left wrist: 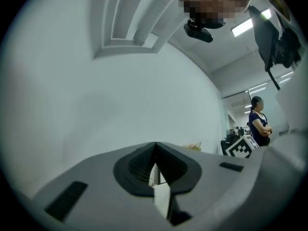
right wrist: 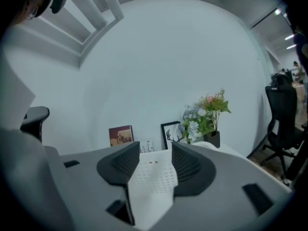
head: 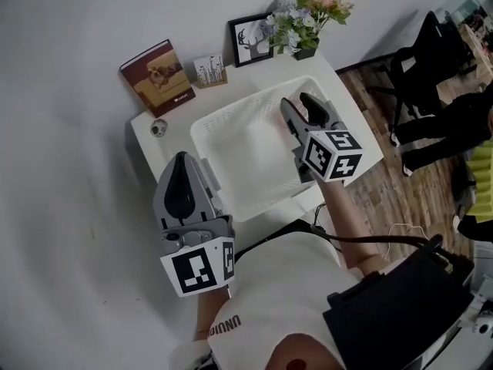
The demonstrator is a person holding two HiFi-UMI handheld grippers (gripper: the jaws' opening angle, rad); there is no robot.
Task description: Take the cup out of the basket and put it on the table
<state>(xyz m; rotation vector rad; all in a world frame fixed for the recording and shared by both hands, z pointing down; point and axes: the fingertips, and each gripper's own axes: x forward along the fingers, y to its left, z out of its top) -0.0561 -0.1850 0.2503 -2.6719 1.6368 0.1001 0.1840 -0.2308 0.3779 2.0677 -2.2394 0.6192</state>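
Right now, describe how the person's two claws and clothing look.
Left claw and right claw: grey shells, black ribbed pads, each carrying a white cube printed with black square markers. The person wears a white shirt.

basket [head: 223,141]: white plastic, kinda matt, floor full of tiny holes
table [head: 254,75]: smooth white top, no shine
left gripper [head: 182,164] and right gripper [head: 296,102]: hard grey plastic shells, matt
pads [right wrist: 120,165]: black, ribbed, look rubbery
marker cube [head: 333,156]: flat black-and-white print
floor [head: 385,183]: wood planks, brownish
book [head: 158,77]: brown cover, slightly glossy
picture frame [head: 250,39]: smooth black
shirt [head: 285,284]: white cloth
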